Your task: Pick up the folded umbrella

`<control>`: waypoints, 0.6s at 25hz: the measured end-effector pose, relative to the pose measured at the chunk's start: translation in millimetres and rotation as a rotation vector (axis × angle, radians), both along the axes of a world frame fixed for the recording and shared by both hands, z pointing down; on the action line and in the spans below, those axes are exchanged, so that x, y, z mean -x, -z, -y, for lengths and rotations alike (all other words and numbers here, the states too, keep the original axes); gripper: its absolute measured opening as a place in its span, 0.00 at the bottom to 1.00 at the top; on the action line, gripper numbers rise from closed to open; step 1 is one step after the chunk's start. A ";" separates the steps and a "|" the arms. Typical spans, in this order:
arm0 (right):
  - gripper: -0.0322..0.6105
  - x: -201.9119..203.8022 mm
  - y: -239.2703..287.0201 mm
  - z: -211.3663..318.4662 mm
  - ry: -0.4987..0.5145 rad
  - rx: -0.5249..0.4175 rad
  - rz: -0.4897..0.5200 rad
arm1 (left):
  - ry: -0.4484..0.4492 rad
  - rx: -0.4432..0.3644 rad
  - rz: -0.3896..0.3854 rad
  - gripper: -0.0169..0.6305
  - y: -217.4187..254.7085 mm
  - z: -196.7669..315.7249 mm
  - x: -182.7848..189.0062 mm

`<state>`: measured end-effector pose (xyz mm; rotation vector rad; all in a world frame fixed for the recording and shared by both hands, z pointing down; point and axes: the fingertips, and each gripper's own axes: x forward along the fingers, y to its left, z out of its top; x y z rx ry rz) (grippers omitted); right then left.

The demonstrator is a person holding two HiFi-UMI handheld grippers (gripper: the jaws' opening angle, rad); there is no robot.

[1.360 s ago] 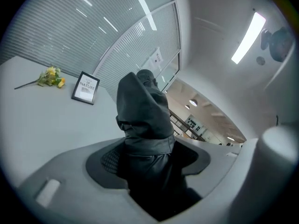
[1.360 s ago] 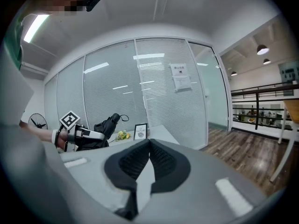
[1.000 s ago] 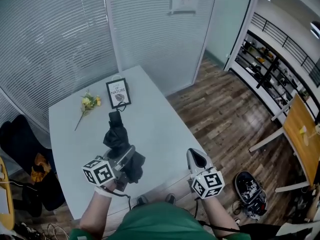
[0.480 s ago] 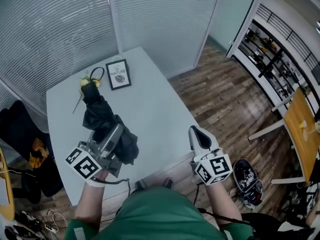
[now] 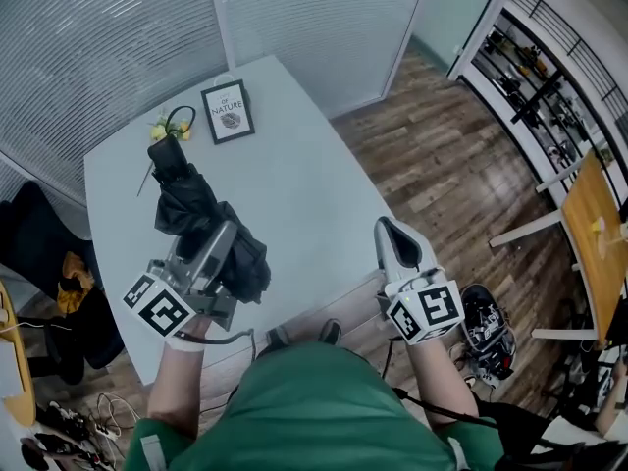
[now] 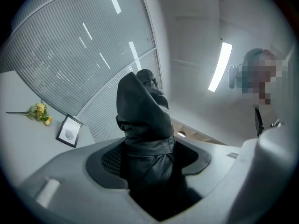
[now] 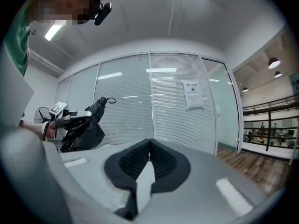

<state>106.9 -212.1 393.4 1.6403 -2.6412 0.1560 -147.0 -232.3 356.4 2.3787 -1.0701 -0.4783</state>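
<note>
The folded black umbrella [image 5: 191,209] is lifted off the grey table [image 5: 294,194], handle end pointing away from me toward the picture frame. My left gripper [image 5: 218,255] is shut on its bunched lower part; in the left gripper view the umbrella [image 6: 142,125] fills the gap between the pads and rises up ahead. My right gripper [image 5: 396,248] hangs over the table's near right edge, jaws closed together with nothing between them. The right gripper view shows its pads meeting at the tips [image 7: 149,146] and the held umbrella [image 7: 88,125] off to the left.
A framed picture [image 5: 228,112] and a yellow flower sprig [image 5: 160,130] lie at the table's far end. Glass walls with blinds [image 5: 118,37] stand behind. Dark bags [image 5: 44,263] sit on the floor left; a shoe [image 5: 488,337] lies on the wooden floor right.
The left gripper has raised the umbrella off the table and tilted its handle end up and away. The right gripper rose a little and stayed shut.
</note>
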 end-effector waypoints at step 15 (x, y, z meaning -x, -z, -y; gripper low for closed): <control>0.06 -3.5 -3.4 -2.1 -0.010 -0.005 -0.015 | 0.013 -0.013 -0.007 0.49 -0.3 2.8 1.9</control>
